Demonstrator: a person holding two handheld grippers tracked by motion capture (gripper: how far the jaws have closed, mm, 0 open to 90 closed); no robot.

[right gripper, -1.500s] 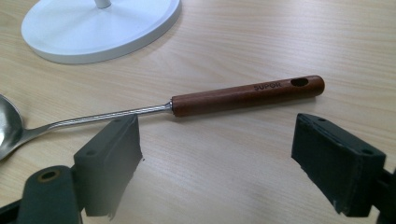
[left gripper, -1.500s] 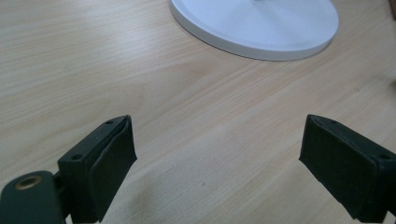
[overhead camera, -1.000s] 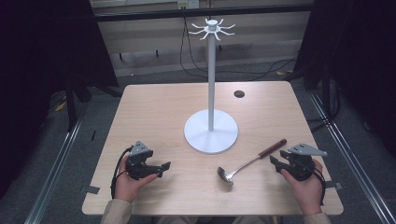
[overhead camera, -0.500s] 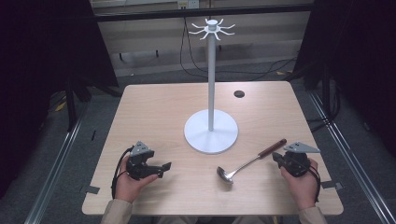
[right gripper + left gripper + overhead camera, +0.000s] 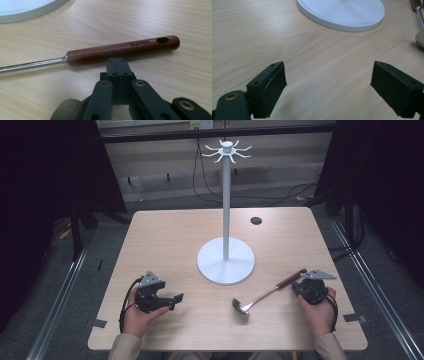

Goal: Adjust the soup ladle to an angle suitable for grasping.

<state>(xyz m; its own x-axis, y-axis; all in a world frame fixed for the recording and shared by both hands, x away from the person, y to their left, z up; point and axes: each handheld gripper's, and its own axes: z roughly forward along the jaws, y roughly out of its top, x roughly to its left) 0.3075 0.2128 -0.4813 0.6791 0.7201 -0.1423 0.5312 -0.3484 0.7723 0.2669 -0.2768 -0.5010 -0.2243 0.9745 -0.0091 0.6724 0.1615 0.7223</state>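
The right gripper (image 5: pixel 117 75) rests on the desk (image 5: pixel 175 245) with its jaws pressed together, empty, the tips just short of the wooden handle of a steel ladle (image 5: pixel 122 50) lying crosswise ahead. The left gripper (image 5: pixel 329 85) is spread wide over bare wood, holding nothing. Beyond it stands a white hook stand (image 5: pixel 226 255), its round base between the two grippers' reach. Open desk lies around both; the near edge runs just behind the hands.
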